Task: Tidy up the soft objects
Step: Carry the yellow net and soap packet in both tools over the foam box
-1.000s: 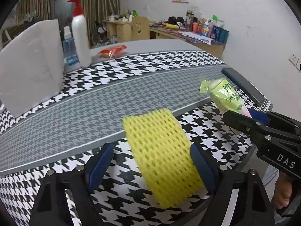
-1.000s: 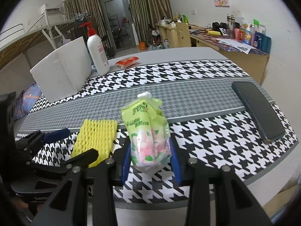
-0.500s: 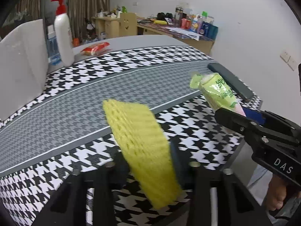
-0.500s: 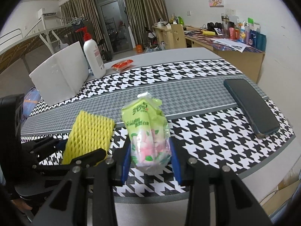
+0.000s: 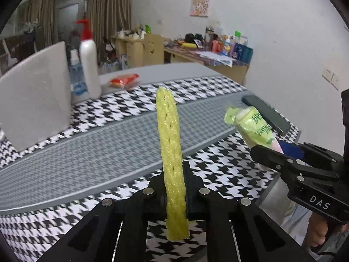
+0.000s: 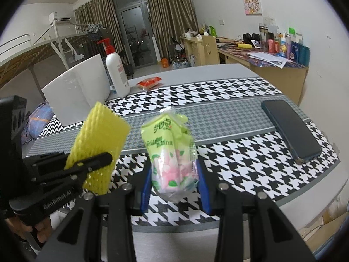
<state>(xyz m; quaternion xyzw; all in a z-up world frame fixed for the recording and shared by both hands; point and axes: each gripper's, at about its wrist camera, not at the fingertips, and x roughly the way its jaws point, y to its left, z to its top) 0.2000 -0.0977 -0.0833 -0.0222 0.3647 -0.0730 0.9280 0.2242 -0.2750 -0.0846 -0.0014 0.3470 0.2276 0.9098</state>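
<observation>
Dorm-style bedroom: loft bed, curtains, cluttered desk, wall air conditioner

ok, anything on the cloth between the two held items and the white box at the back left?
Nothing visible. The left claw grips the yellow foam net sleeve; the right claw grips the green tissue pack. The houndstooth cloth toward the white box lies bare; the dark phone sits off right.
</observation>
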